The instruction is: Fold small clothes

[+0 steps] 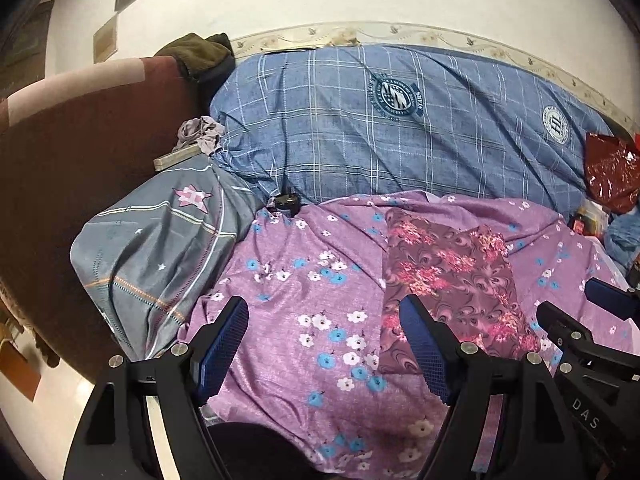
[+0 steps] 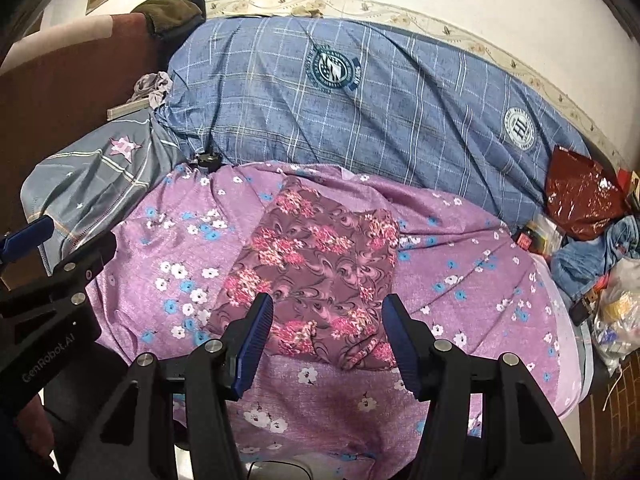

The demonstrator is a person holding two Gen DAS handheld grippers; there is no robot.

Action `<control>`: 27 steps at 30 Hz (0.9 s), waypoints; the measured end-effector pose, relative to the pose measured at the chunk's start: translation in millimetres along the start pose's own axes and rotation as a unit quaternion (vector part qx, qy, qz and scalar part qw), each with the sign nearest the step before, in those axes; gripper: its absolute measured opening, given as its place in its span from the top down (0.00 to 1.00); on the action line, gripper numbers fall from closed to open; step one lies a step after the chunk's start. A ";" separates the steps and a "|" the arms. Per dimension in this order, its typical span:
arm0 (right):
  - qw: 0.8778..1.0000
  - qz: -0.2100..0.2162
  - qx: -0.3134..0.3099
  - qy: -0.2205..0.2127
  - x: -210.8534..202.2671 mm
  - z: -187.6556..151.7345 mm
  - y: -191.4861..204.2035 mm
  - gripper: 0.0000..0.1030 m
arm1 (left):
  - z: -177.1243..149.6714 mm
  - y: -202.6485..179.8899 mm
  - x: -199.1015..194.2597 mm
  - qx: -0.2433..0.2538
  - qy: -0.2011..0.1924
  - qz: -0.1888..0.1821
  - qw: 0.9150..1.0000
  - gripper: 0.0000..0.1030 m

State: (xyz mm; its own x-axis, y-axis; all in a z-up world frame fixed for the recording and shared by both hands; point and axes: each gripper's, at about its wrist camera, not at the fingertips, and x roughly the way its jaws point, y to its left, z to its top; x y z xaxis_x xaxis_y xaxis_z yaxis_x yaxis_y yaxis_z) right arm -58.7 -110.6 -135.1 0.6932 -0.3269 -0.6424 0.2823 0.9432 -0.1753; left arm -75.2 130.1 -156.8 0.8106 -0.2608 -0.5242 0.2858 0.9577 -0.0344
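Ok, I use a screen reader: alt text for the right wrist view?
The open right claw hovers over a maroon floral garment lying flat on a purple flowered bedsheet. A blue plaid quilt lies behind; the left claw shows at the left edge.

Black hand-held gripper, blue ribbed pads, silver screws.

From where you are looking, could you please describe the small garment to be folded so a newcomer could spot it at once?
Start at the lilac bedsheet with blue and white flowers, in front of the blue checked quilt. The folded garment lies flat in its middle. Only it is maroon, with swirls and pink flower clusters.
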 end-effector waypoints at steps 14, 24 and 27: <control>1.000 0.006 -0.024 -0.012 -5.8 12.2 15.9 0.43 | 7.5 19.4 1.9 -0.024 -0.001 0.014 1.000 0.24; 1.000 0.021 -0.013 -0.011 20.6 39.3 6.0 0.43 | 32.8 16.8 31.7 -0.027 0.005 0.025 0.999 0.24; 1.000 0.018 -0.010 -0.010 29.0 44.1 0.0 0.43 | 41.0 10.6 46.8 -0.024 0.014 0.020 0.999 0.24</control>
State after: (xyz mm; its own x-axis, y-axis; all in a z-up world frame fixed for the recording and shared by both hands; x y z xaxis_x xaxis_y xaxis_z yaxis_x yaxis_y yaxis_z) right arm -9.3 -122.7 -120.8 0.7157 -0.2945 -0.6333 0.2445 0.9550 -0.1678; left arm -13.3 123.1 -146.9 0.8067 -0.2185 -0.5491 0.2271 0.9724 -0.0533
